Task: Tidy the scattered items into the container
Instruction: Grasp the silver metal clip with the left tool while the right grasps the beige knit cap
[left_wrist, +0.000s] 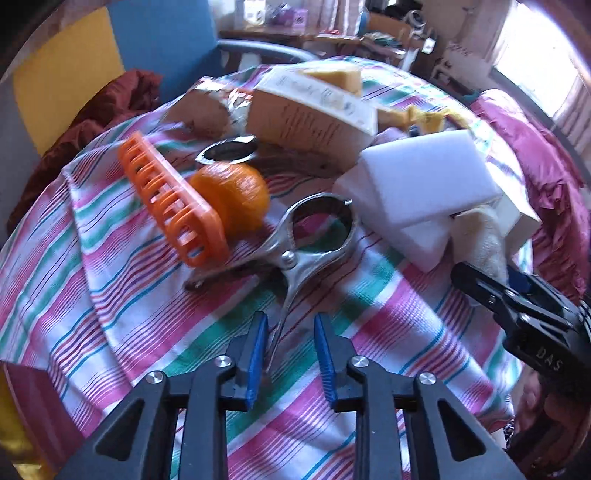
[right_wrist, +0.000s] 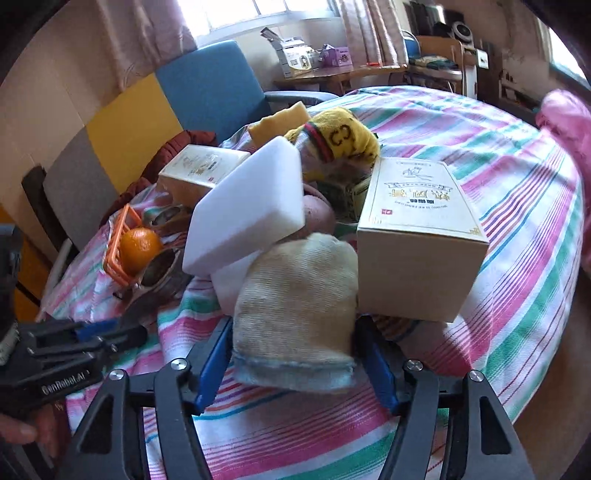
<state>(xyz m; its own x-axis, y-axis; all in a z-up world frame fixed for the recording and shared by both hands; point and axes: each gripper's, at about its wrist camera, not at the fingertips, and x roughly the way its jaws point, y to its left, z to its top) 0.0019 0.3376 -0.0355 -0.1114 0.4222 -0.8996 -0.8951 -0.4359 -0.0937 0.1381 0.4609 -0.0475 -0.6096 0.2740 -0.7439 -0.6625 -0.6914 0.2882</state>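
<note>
We see a striped cloth (right_wrist: 517, 221) covering the bed, w/ clutter piled mid-cloth: cream box (right_wrist: 417, 236), white foam block (right_wrist: 247, 206), orange comb (left_wrist: 173, 206), tangerine (left_wrist: 232, 195). R gripper (right_wrist: 293, 363) straddles a beige sock (right_wrist: 295, 314), pads at its sides. L gripper (left_wrist: 290, 354) is narrowly parted around a metal tong handle (left_wrist: 282, 321), not clamped.

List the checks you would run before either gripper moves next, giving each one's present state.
1. Metal tool handle between the left gripper pads: ok.
2. Pads pressing that handle: not ok, a gap shows.
3. Cream cloth between the right gripper pads: ok.
4. Right grip firm: cannot tell.
5. White foam block clear of the cloth: not ok, it lies against it.
6. Container in view: not ok, neither view shows it.
</note>
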